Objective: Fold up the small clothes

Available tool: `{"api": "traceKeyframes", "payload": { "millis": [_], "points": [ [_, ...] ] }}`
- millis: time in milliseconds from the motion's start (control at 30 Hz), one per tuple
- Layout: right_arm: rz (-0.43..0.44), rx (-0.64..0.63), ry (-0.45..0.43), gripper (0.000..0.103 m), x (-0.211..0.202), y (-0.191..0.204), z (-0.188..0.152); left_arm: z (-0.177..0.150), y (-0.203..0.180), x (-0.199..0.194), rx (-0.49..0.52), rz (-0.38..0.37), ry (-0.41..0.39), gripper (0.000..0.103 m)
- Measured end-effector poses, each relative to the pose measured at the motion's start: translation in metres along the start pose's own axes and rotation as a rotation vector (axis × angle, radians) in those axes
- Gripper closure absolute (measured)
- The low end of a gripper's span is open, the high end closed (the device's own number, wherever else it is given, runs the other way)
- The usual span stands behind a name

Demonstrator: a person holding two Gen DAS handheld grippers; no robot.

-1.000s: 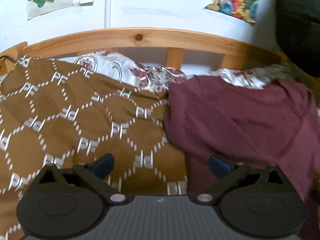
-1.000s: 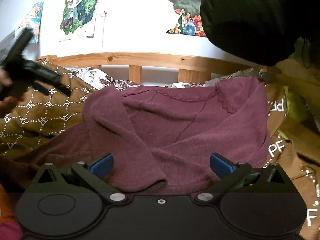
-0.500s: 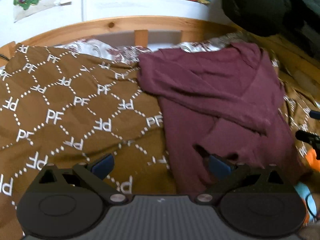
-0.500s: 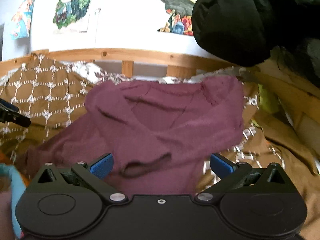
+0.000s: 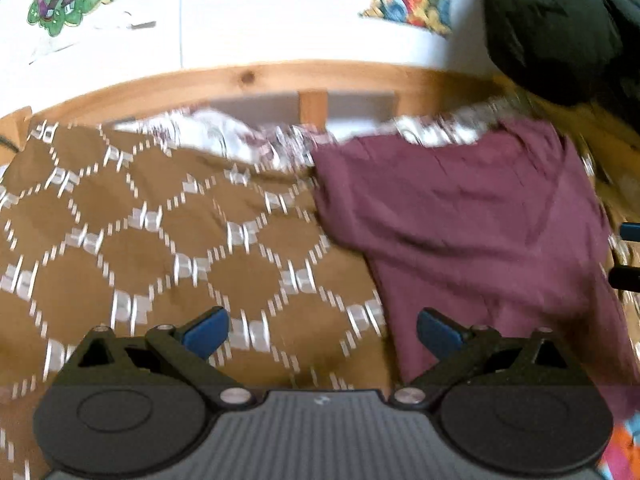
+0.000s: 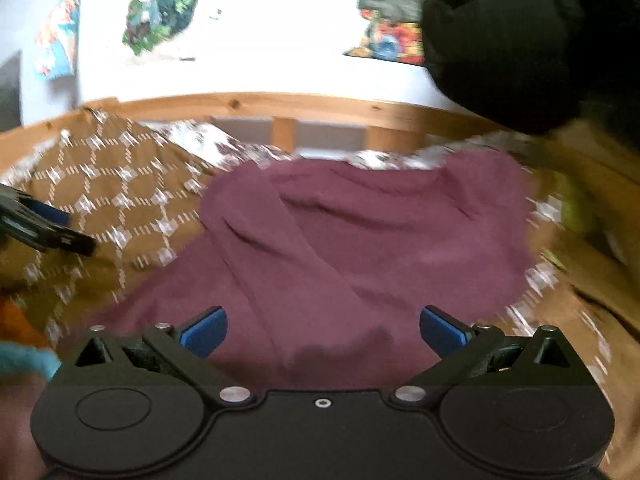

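A maroon long-sleeved top (image 6: 360,248) lies crumpled on the brown patterned bedspread (image 5: 140,248), one sleeve folded across its body. It also shows in the left wrist view (image 5: 472,232) at the right. My left gripper (image 5: 322,330) is open and empty, over the bedspread at the top's left edge. My right gripper (image 6: 322,332) is open and empty, just above the top's near hem. The left gripper also shows at the left edge of the right wrist view (image 6: 44,228). The right gripper's tips show at the right edge of the left wrist view (image 5: 628,256).
A wooden bed rail (image 6: 304,108) runs along the back before a white wall with posters. A floral sheet (image 5: 224,140) lies under the rail. A black jacket (image 6: 532,36) hangs at the upper right. Orange and teal cloth (image 6: 20,344) lies at the near left.
Both views are blurred with motion. The left gripper has swung back left and closer to the bedspread. The right gripper has moved forward, lower over the top. Both stay open.
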State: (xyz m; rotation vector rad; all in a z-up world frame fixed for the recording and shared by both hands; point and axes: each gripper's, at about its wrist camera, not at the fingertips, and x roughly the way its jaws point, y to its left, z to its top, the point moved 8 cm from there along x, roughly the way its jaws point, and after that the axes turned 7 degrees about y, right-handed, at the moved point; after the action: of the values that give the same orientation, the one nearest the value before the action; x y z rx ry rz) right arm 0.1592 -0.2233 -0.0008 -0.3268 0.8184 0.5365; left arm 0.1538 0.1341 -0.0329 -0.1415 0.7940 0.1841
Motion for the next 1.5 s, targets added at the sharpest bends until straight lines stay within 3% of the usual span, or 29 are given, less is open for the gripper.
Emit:
{"api": "traceKeyframes", "payload": {
  "millis": [100, 167, 233, 333, 400, 633, 667, 700, 733, 767, 833, 1067, 1133, 1267, 1333, 1400, 1467, 1500],
  "points": [
    [0.076, -0.022, -0.017, 0.01, 0.034, 0.01, 0.05, 0.024, 0.021, 0.023, -0.113, -0.06, -0.043, 0.019],
    [0.144, -0.019, -0.007, 0.018, 0.066, 0.018, 0.086, 0.034, 0.035, 0.038, -0.22, -0.1, -0.062, 0.042],
    [0.196, -0.021, 0.001, 0.033, 0.099, 0.028, 0.119, 0.04, 0.046, 0.054, -0.301, -0.141, -0.06, 0.052],
    [0.226, -0.056, 0.012, 0.051, 0.155, 0.044, 0.165, 0.045, 0.053, 0.079, -0.354, -0.186, -0.024, 0.059],
    [0.235, -0.088, 0.027, 0.055, 0.191, 0.057, 0.19, 0.048, 0.054, 0.093, -0.358, -0.208, -0.008, 0.059],
    [0.322, -0.059, 0.155, 0.06, 0.283, 0.082, 0.222, 0.064, 0.053, 0.133, -0.451, -0.32, 0.033, 0.059],
    [0.333, -0.044, 0.173, 0.063, 0.289, 0.083, 0.222, 0.066, 0.053, 0.138, -0.474, -0.343, 0.04, 0.066],
    [0.346, -0.033, 0.195, 0.074, 0.295, 0.084, 0.221, 0.068, 0.052, 0.142, -0.496, -0.372, 0.049, 0.073],
    [0.357, -0.03, 0.216, 0.087, 0.3, 0.085, 0.219, 0.069, 0.051, 0.147, -0.514, -0.397, 0.064, 0.091],
    [0.362, -0.036, 0.224, 0.092, 0.303, 0.086, 0.219, 0.07, 0.048, 0.152, -0.529, -0.414, 0.082, 0.102],
    [0.362, -0.057, 0.225, 0.1, 0.303, 0.087, 0.217, 0.069, 0.048, 0.157, -0.542, -0.405, 0.086, 0.103],
    [0.421, -0.024, 0.075, 0.102, 0.283, 0.089, 0.237, 0.067, 0.068, 0.145, -0.618, -0.272, -0.015, 0.103],
    [0.42, -0.014, 0.039, 0.102, 0.282, 0.093, 0.245, 0.066, 0.07, 0.148, -0.622, -0.268, 0.0, 0.103],
    [0.381, -0.042, 0.066, 0.1, 0.299, 0.104, 0.24, 0.062, 0.067, 0.15, -0.626, -0.249, 0.031, 0.101],
    [0.354, -0.045, 0.078, 0.089, 0.301, 0.103, 0.235, 0.06, 0.068, 0.147, -0.635, -0.224, 0.041, 0.096],
    [0.333, -0.032, 0.067, 0.072, 0.293, 0.095, 0.233, 0.057, 0.071, 0.141, -0.646, -0.22, 0.037, 0.083],
    [0.326, -0.038, 0.047, 0.057, 0.277, 0.086, 0.231, 0.054, 0.074, 0.129, -0.649, -0.209, 0.025, 0.062],
    [0.314, -0.049, 0.033, 0.05, 0.266, 0.08, 0.228, 0.053, 0.074, 0.122, -0.643, -0.2, 0.018, 0.059]
  ]
}}
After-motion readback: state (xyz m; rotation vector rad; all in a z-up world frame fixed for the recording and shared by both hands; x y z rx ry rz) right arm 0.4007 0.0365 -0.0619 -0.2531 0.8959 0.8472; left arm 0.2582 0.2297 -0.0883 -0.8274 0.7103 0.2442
